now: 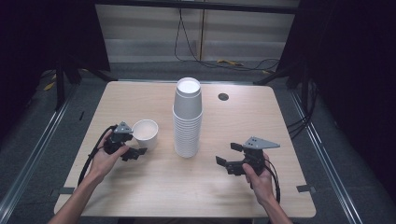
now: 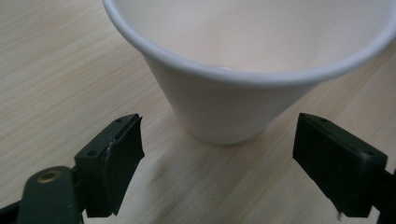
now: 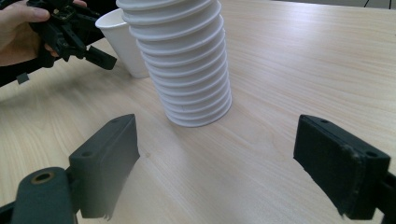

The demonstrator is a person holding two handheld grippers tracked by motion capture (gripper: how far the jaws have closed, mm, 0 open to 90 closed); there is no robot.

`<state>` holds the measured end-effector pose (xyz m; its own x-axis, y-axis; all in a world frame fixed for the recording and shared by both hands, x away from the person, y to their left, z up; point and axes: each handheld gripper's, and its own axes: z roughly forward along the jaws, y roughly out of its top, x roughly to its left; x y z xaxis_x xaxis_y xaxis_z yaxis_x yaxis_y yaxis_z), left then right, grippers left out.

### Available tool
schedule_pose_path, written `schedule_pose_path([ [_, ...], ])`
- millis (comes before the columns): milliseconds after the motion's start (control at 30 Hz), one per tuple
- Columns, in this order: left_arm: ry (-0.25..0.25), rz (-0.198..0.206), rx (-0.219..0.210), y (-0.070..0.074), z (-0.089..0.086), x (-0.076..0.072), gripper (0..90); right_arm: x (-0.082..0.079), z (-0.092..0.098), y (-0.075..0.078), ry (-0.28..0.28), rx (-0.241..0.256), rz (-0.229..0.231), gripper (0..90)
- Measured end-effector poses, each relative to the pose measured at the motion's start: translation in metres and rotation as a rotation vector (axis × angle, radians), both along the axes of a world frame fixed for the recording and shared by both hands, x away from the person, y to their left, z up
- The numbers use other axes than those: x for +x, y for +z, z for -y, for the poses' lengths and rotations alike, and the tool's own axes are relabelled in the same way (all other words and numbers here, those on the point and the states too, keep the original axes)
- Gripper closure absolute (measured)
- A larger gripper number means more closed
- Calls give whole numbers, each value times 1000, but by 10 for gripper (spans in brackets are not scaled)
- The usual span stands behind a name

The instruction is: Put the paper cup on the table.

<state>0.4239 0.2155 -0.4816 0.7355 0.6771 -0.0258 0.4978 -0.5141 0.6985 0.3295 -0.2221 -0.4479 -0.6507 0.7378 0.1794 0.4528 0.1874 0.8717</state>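
Observation:
A tall stack of white paper cups (image 1: 187, 119) stands upright mid-table, mouths up. Left of it a single white cup (image 1: 145, 133) stands upright on the wooden table (image 1: 243, 116). My left gripper (image 1: 137, 143) is open right beside this cup. In the left gripper view the cup (image 2: 224, 102) sits just ahead, in line with the gap between the spread jaws of that gripper (image 2: 219, 163), untouched. My right gripper (image 1: 228, 154) is open and empty, right of the stack. It (image 3: 217, 163) faces the stack (image 3: 187, 60), with the single cup (image 3: 122, 42) and the left gripper (image 3: 70, 32) beyond.
A round cable hole (image 1: 223, 96) lies in the tabletop at the back right of the stack. Cables (image 1: 233, 63) run on the floor behind the table. Bare wood spreads in front of the stack and between the hands.

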Motion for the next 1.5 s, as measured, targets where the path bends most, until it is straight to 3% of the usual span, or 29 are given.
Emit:
schedule_pose_path([
  [100, 9, 4, -35, 2, -2, -8, 158, 0, 0, 0, -3, -2, 1, 137],
  [200, 22, 20, -35, 4, -5, -14, 159, 0, 0, 0, -3, -4, 0, 137],
  [333, 29, 27, -98, 7, -9, -23, 158, -1, 0, 0, 0, -4, -1, 137],
  [467, 45, 49, -132, 10, -9, -31, 158, -1, 0, 0, -4, -4, 0, 137],
  [700, 28, 76, -180, 12, -6, -47, 158, -4, 1, 0, -4, 0, 4, 137],
  [767, 12, 63, -189, 13, -5, -51, 158, -5, 1, 1, 0, 1, 4, 137],
  [967, -26, 66, -275, 16, -1, -62, 158, -6, 0, -1, 6, -2, 4, 137],
  [1300, -52, 60, -328, 12, 16, -82, 158, -11, -5, -3, 7, -11, 8, 138],
  [1500, -63, 55, -339, 6, 24, -88, 158, -12, -7, -3, 5, -12, -2, 138],
])
